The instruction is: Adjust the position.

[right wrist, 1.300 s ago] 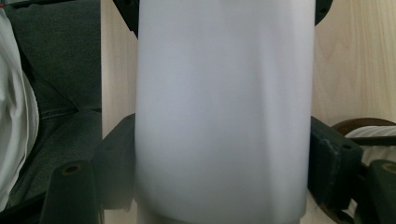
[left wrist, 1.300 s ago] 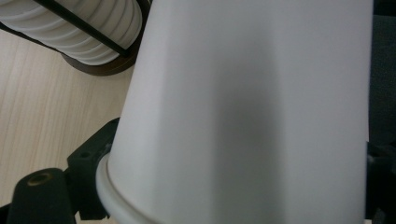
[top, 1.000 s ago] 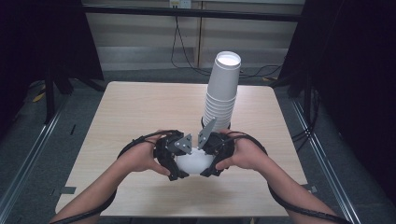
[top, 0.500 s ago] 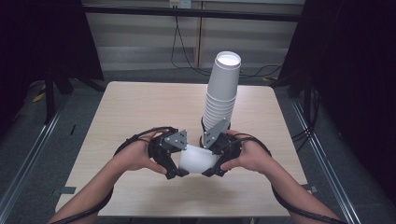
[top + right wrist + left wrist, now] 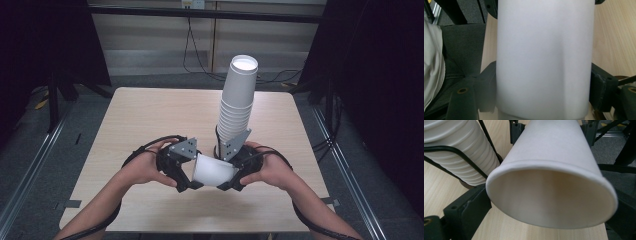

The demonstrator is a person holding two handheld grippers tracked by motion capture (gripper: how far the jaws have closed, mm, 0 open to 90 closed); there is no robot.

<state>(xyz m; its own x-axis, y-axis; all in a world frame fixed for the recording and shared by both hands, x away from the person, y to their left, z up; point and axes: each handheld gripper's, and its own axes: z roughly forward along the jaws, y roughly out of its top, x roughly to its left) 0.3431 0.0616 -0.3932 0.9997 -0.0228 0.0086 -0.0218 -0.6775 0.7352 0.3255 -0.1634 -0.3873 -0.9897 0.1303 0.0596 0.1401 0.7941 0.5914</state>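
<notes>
High view, left to right: the person's left hand [image 5: 142,170] carries the left claw [image 5: 186,176], whose grey three-cornered plate faces up. Between the two claws lies a single white paper cup [image 5: 215,171], held on its side above the near-centre of the light wooden surface [image 5: 150,115], wide mouth toward the left claw and narrower base toward the right claw [image 5: 231,177], which the right hand [image 5: 267,170] carries. Just behind the right claw stands the tall stack of white paper cups [image 5: 236,107], nested upside down and leaning slightly.

Left gripper view: the cup's open rim [image 5: 551,195] faces the camera, and the left claw's black jaws sit on either side of it, one dark jaw against the rim at lower left, the other partly hidden at right. The left claw is clenched on the cup near its mouth. The ribbed stack [image 5: 456,152] rises at upper left, with a black cable crossing it.

Right gripper view: the cup's plain wall [image 5: 544,57] runs up the middle, with the right claw's black jaws pressed against both of its sides. The right claw is clenched on the cup.
</notes>
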